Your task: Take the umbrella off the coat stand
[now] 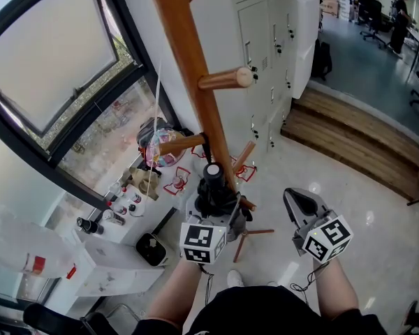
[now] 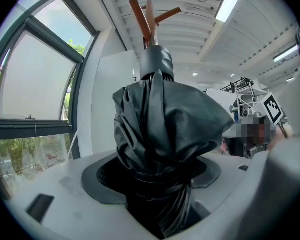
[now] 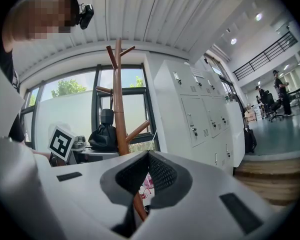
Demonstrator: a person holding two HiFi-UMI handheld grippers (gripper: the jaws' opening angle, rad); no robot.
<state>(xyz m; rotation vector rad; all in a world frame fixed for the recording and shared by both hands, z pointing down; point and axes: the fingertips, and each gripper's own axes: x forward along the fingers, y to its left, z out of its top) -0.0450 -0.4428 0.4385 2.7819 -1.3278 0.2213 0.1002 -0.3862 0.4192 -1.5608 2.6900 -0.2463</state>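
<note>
The wooden coat stand [image 1: 195,68] rises through the middle of the head view, with pegs [image 1: 227,79] sticking out. A black folded umbrella [image 1: 213,187] stands upright close beside the pole's lower part. My left gripper [image 1: 213,199] is shut on the umbrella's bunched fabric. In the left gripper view the umbrella [image 2: 160,134] fills the space between the jaws of that gripper [image 2: 160,189], with the stand's top [image 2: 147,16] behind it. My right gripper [image 1: 295,197] hangs to the right, shut and empty. The right gripper view shows its gripper [image 3: 147,156] with jaws together, the stand [image 3: 120,109] and the umbrella [image 3: 105,134] beyond.
White lockers [image 1: 272,40] stand right behind the stand, and a large window [image 1: 56,68] lies to the left. Colourful bags [image 1: 160,149] hang on a lower peg. A white cabinet [image 1: 119,257] with bottles is below left. A wooden step [image 1: 349,138] is at the right.
</note>
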